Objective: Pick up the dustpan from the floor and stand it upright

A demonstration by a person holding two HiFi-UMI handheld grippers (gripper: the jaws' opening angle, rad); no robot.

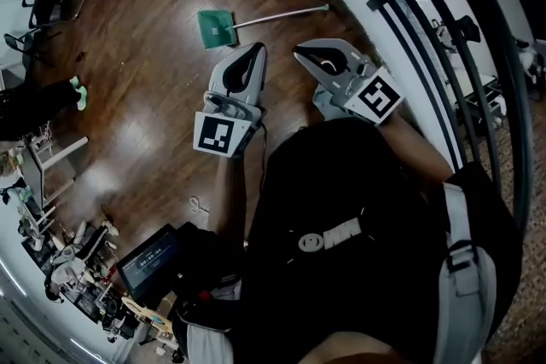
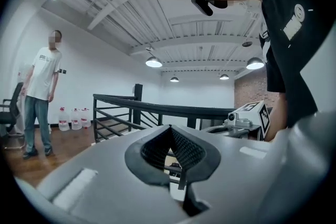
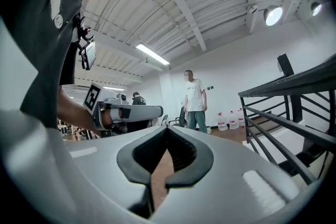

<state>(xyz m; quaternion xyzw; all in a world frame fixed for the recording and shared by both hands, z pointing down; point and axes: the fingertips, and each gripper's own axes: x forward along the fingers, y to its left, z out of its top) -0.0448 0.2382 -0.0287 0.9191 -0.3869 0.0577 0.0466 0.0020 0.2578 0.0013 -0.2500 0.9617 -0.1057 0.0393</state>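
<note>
Your left gripper (image 1: 258, 49) has its jaws pressed together on nothing, and your right gripper (image 1: 301, 55) is clenched empty in the same way. The dustpan (image 1: 217, 27) lies flat on the wooden floor (image 1: 153, 115), ahead of the left gripper's tip and a little to its left, not touching it. Its green pan points away from the black railing (image 1: 426, 30), and its long pale handle (image 1: 281, 14) runs rightward along the floor towards that railing, passing in front of the right gripper. You hold both grippers side by side above the floor, roughly level and pointing forward, with their tips angled slightly towards each other. In the left gripper view, a person (image 2: 42, 92) stands on the far side of the room, with water bottles (image 2: 73, 119) lined up against the wall nearby.
</note>
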